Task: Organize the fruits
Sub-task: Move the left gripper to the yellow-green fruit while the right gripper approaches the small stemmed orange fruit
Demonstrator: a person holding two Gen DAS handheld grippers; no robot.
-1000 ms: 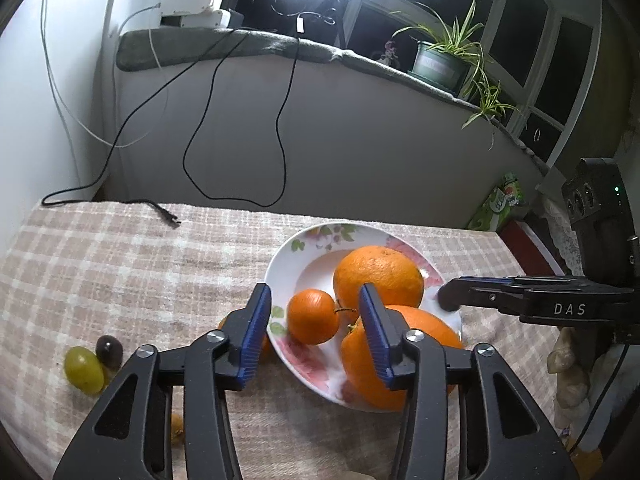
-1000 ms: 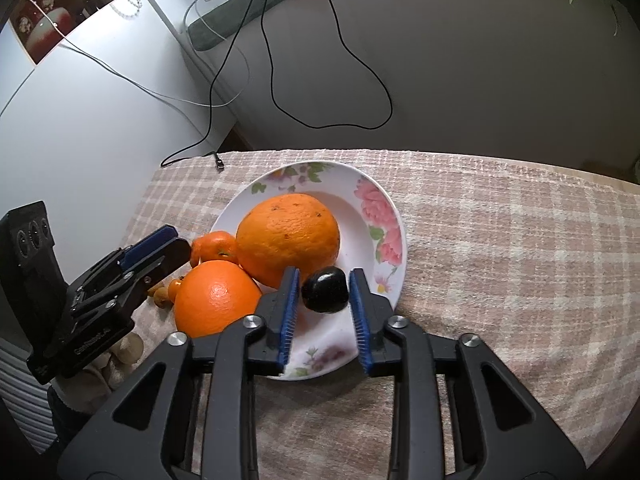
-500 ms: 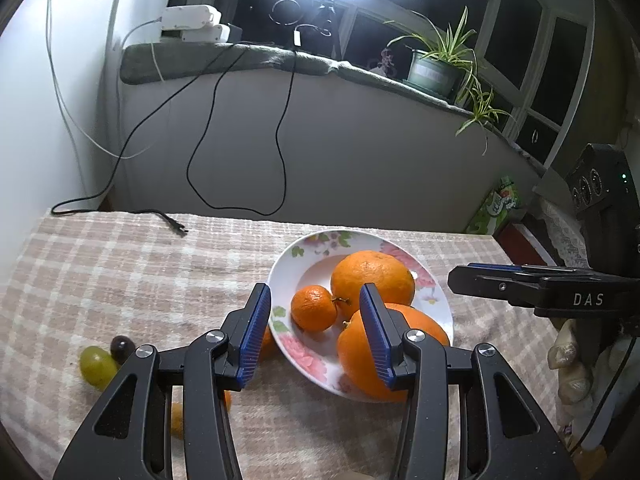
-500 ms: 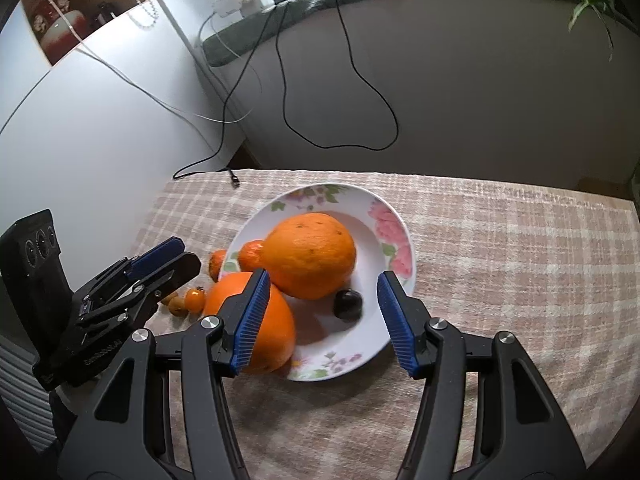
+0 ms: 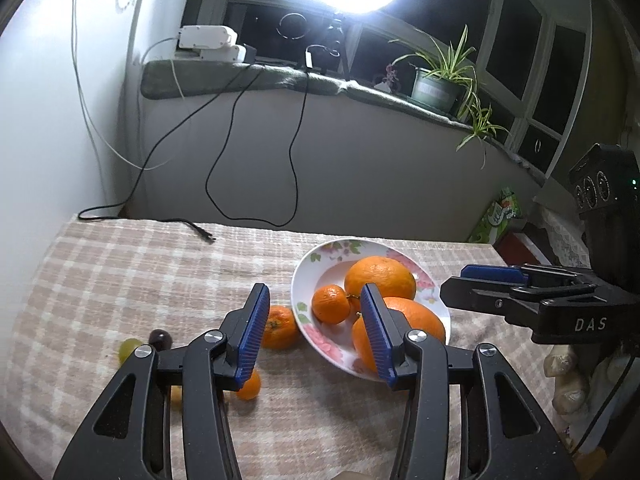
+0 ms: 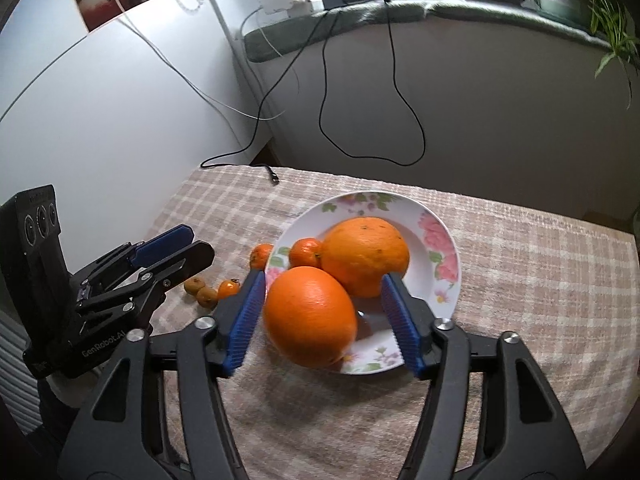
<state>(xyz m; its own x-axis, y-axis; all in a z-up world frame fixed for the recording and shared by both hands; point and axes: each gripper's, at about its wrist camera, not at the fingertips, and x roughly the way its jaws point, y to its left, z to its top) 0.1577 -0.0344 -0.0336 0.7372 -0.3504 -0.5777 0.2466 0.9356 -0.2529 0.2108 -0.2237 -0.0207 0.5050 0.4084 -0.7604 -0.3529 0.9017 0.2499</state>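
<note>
Right tool [image 6: 324, 326] spread, jaws just opening, nothing pinched, over plate [image 6: 448, 264] with two oranges [image 6: 310, 316] and a mandarin [image 6: 305, 253]. Left tool [image 5: 316, 336] spread and empty. Second mandarin [image 5: 279, 327] on surface [image 5: 140, 272] just left of plate

Orange fruits [image 6: 310, 316] fill a white plate [image 6: 444, 240] with pink flowers, on a beige-and-white checked cloth [image 6: 540, 300].
</note>
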